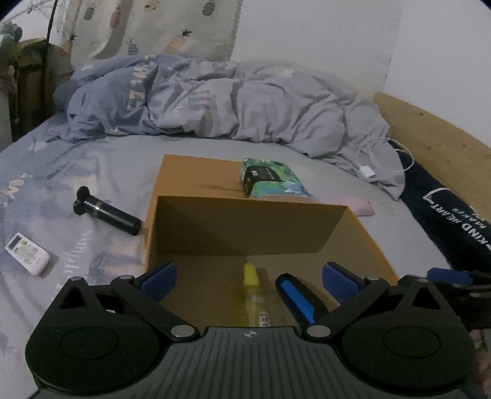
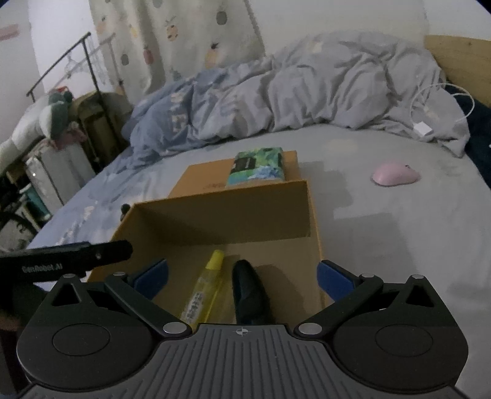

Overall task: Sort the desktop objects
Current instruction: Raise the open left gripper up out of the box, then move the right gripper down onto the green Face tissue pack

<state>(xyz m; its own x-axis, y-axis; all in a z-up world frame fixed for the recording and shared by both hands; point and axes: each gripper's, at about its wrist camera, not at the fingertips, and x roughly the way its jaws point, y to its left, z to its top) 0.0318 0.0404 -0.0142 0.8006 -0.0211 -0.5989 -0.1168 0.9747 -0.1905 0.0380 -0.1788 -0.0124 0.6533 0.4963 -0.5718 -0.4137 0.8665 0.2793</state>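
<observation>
1. Bedding fills the left wrist view: a grey-blue sheet (image 1: 129, 159) with a crumpled duvet (image 1: 214, 101) behind it and a pineapple-print curtain (image 1: 147, 27) at the back.
2. An open cardboard box (image 1: 245, 227) sits on the sheet, its lid folded flat behind it.
3. On that lid lies a green patterned tissue pack (image 1: 285, 181) with a small black item (image 1: 260, 178) on top of it.
4. Inside the box lie a yellow bottle (image 1: 251, 276) and, just to its right, a black and blue tool (image 1: 297, 297).
5. Left of the box a black cylindrical device (image 1: 107, 211) rests on the sheet, and further left a white remote control (image 1: 27, 253).
6. At the box's right a pink mouse (image 1: 362, 207) peeks out from behind the wall.
7. The left gripper (image 1: 248, 276) hovers at the near edge of the box with its blue pads spread wide and nothing pressed between them.
8. From the right wrist view the same sheet (image 2: 383, 230) carries the box (image 2: 221, 221), with the tissue pack (image 2: 257, 165) on the lid behind.
9. The yellow bottle (image 2: 205, 288) and the dark tool (image 2: 248, 291) lie side by side on the box floor.
10. The pink mouse (image 2: 396, 175) sits well to the right of the box.
11. A clothes rack (image 2: 76, 61) stands far left of the box.
12. The right gripper (image 2: 242, 279) hangs over the near edge of the box, its jaws wide apart and gripping nothing.
</observation>
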